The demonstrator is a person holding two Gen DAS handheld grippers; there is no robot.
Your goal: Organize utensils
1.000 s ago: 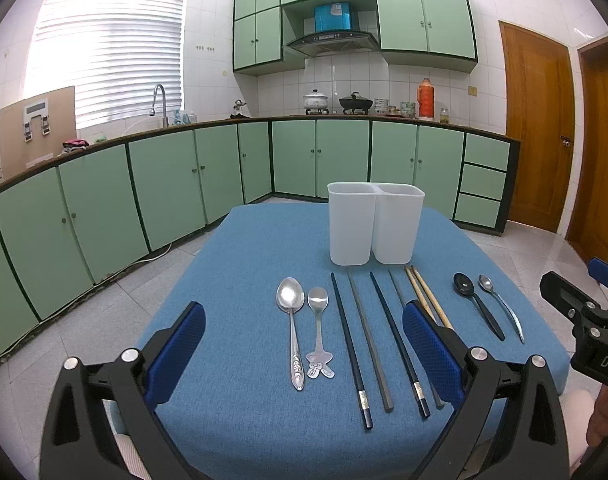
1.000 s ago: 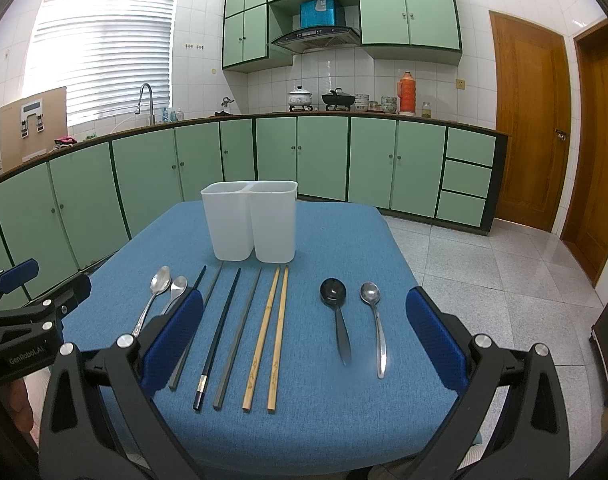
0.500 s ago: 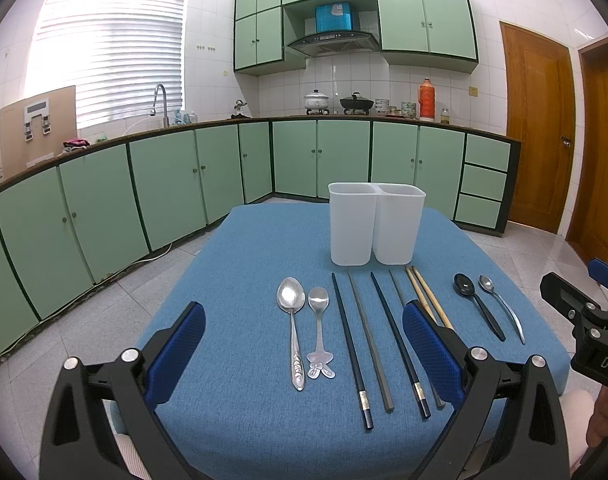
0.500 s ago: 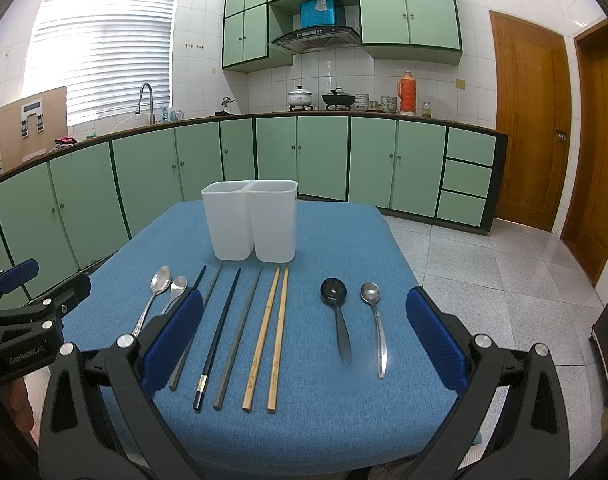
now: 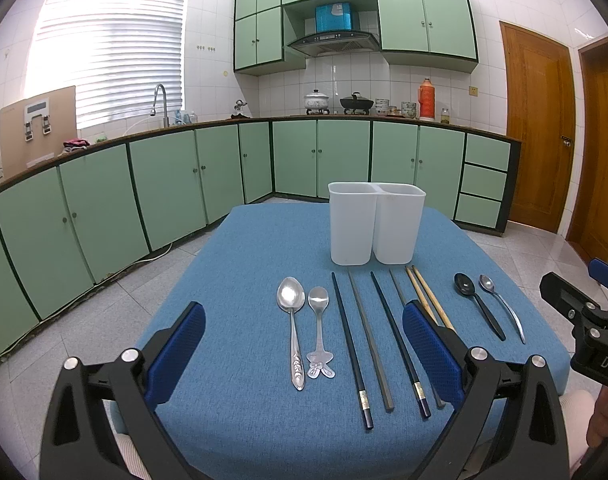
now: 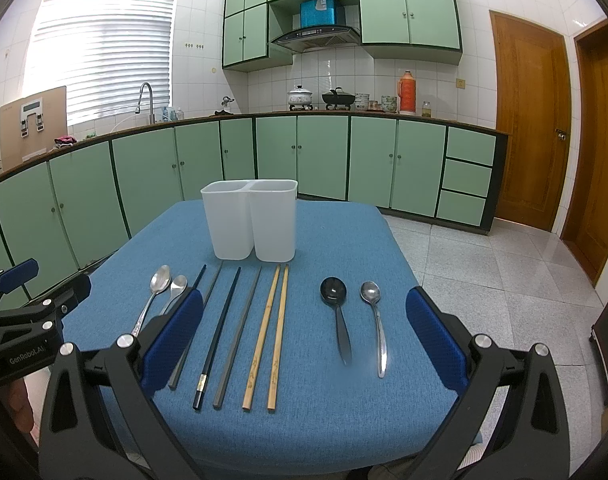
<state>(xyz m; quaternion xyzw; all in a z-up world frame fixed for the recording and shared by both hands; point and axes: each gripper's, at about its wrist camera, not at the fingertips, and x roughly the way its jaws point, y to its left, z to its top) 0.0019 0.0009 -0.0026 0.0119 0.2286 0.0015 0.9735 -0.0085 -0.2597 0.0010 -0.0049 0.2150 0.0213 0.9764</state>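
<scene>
A white two-compartment holder (image 5: 377, 224) (image 6: 250, 220) stands empty at the back of the blue table (image 5: 240, 264) (image 6: 335, 240). In front of it lie two silver spoons (image 5: 291, 320) (image 6: 156, 292), several dark chopsticks (image 5: 349, 340) (image 6: 220, 332), two bamboo chopsticks (image 5: 423, 296) (image 6: 270, 332), a black spoon (image 5: 477, 304) (image 6: 337, 316) and a thin silver spoon (image 5: 503, 308) (image 6: 375, 320). My left gripper (image 5: 304, 344) hovers open over the near edge, above the left spoons. My right gripper (image 6: 304, 332) is open above the bamboo chopsticks and black spoon. Both hold nothing.
Green cabinets (image 5: 164, 184) line the wall to the left and behind, with a sink tap (image 5: 160, 100) and pots (image 5: 315, 100) on the counter. Wooden doors (image 6: 527, 128) stand at right. Tiled floor (image 6: 503, 280) surrounds the table.
</scene>
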